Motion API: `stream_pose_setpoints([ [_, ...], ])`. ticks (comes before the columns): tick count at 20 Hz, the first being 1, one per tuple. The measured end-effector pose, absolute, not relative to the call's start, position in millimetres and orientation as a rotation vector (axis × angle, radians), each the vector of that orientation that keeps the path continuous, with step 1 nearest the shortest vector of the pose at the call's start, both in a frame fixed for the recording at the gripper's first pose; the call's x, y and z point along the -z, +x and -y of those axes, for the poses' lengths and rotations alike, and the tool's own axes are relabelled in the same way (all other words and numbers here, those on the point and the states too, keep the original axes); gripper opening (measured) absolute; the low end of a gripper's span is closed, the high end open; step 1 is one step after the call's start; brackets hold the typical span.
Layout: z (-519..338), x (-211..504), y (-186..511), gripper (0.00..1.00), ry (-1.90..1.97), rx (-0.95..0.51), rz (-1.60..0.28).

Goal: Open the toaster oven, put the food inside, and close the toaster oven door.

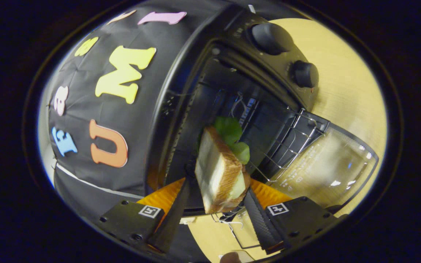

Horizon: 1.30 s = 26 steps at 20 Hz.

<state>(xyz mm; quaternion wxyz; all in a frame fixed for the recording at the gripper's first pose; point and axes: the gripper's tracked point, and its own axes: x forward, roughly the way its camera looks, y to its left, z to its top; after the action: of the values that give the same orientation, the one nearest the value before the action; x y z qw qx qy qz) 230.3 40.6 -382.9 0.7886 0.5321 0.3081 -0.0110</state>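
My claw (219, 204) pinches the sandwich (219, 171) at the toaster oven (239, 91) mouth; door (327, 164) down, its print unreadable. Wire rack (287, 146) inside. Pale wood desk (345, 84) beneath the oven.

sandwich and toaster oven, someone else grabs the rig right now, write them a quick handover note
Hand-held gripper: shut on the sandwich, one finger on each side; lettuce sticks out of the far end.
Toaster oven: just ahead of the fingers, tilted in the gripper view. Its glass door is folded down open, and the wire rack is slid partly out over it. Two knobs sit on the control panel.
Done: door opened, sandwich picked up and brought to the opening.
Left: set the sandwich on the rack, let go, back out, probably push the rack in, close the door.
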Motion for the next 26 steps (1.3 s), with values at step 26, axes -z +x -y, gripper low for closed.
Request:
stream_pose_setpoints([
  [26, -26.4, 319.6, 89.9, 1.00, 0.446, -0.051, -0.799],
])
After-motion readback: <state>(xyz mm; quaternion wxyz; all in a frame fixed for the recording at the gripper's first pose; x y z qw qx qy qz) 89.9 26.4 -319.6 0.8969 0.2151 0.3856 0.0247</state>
